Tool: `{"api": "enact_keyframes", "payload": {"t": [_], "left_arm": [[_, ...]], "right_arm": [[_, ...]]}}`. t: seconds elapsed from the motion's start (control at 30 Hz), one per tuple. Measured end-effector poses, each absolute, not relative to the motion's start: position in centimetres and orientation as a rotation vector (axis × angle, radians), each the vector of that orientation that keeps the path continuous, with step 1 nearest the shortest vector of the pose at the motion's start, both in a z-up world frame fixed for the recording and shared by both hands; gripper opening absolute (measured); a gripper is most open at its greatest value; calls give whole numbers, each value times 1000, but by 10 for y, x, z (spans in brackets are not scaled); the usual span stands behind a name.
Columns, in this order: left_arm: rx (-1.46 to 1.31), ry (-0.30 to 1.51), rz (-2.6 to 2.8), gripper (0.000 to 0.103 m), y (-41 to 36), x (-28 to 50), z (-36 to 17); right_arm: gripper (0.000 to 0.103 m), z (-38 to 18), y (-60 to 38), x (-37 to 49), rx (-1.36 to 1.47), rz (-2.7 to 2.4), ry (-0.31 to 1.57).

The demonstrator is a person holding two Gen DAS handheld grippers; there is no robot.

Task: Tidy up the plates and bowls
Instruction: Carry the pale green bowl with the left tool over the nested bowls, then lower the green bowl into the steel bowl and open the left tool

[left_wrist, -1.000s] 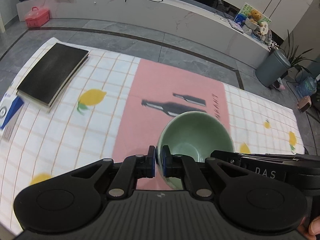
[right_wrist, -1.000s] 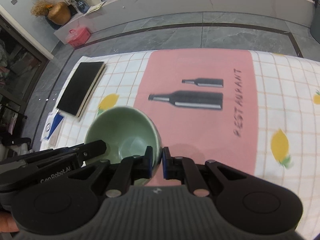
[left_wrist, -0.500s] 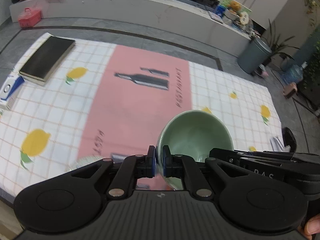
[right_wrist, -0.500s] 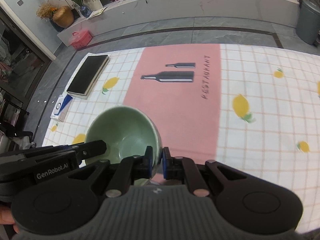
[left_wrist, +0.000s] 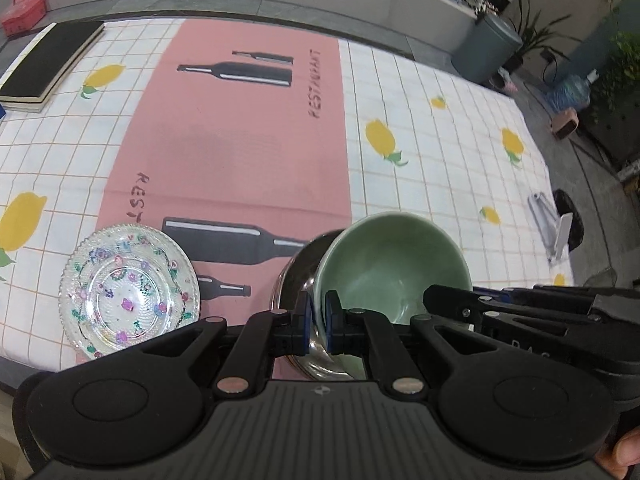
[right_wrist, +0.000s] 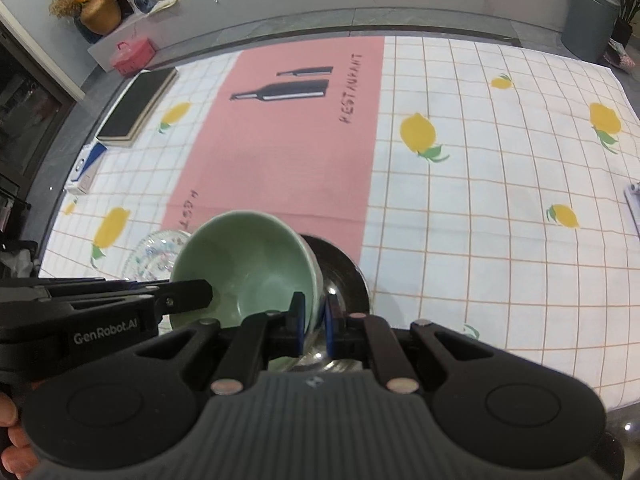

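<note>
Both grippers hold one green bowl (left_wrist: 390,264) by its rim, above a steel bowl (left_wrist: 294,280) at the table's near edge. My left gripper (left_wrist: 316,322) is shut on the bowl's left rim. My right gripper (right_wrist: 314,322) is shut on the right rim of the green bowl (right_wrist: 244,264), with the steel bowl (right_wrist: 340,272) below it. A clear glass plate (left_wrist: 128,292) with a flower pattern lies left of the steel bowl; its edge shows in the right wrist view (right_wrist: 154,252).
The table carries a checked lemon cloth with a pink strip (left_wrist: 240,140). A black book (left_wrist: 48,64) lies at the far left. A grey bin (left_wrist: 486,50) stands on the floor beyond the table, and a small device (left_wrist: 554,226) lies at its right edge.
Both grippers have drawn the green bowl back toward the table's near edge. The steel bowl and the glass plate have come into view under and beside it.
</note>
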State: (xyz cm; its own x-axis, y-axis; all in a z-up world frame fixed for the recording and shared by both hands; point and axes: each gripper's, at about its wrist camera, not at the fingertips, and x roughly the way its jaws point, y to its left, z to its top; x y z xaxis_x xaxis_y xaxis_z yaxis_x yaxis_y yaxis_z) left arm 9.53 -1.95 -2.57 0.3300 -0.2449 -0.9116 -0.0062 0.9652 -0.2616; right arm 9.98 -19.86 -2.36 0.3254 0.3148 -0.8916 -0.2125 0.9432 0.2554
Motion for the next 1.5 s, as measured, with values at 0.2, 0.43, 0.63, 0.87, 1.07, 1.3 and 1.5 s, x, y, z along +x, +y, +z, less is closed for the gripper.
{"api": "enact_keyframes", "payload": {"t": [0.2,0.43,0.63,0.87,1.07,1.3,1.5], "left_arm": [[-220,1259,-157,7,-20,97,-39],[-176,1292,-163,7,-22,103,-52],[-137,1317,-176,8,-28,108,-59],[-111,1347,-183,8,-32,113,-67],[-68,1351,-189,8,-37,113,-70],[-26,1346,-188,9,-42,114,-72],[-18,1336,-194,10,-42,114,-68]], "right_arm": [[7,-38,-196,102,72,360,1205],[7,-53,-190,108,42,373,1235],[7,-63,-190,114,36,370,1264],[7,-73,-189,120,21,370,1291],[6,-81,-189,124,21,363,1312],[7,-85,-189,127,22,359,1321],[12,-82,-190,128,31,363,1316]]}}
